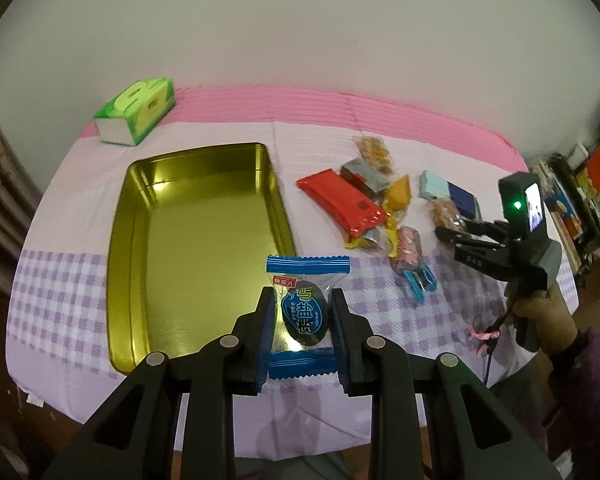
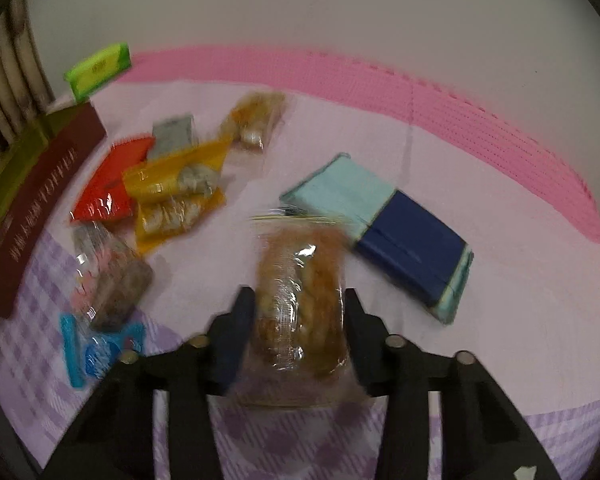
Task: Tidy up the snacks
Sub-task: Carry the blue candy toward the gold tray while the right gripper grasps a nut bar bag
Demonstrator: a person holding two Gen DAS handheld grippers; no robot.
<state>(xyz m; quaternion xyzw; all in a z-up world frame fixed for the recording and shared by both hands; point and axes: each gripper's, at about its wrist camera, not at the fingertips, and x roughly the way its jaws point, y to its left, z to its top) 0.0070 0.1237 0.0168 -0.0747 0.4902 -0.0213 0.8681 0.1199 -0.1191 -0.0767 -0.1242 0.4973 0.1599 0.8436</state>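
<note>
A small blue candy packet [image 1: 304, 312] with a dark sweet inside is clamped between the pads of my left gripper [image 1: 302, 296], which is shut on it. It hangs just off the near right corner of the empty gold tin [image 1: 278, 196]. My right gripper [image 2: 298, 296] has its fingers against both sides of a clear-wrapped brown pastry packet [image 2: 300, 280] on the tablecloth. The left wrist view shows that right gripper [image 1: 446, 234] at the right end of the snack pile, held by a hand [image 1: 540, 312].
Loose snacks lie between tin and right gripper: a red packet [image 1: 340, 200], a grey one [image 1: 364, 172], yellow packets [image 2: 172, 184], a blue-ended clear packet [image 2: 108, 280] and a teal-and-navy box [image 2: 400, 232]. A green tissue pack [image 1: 136, 110] sits at the back left.
</note>
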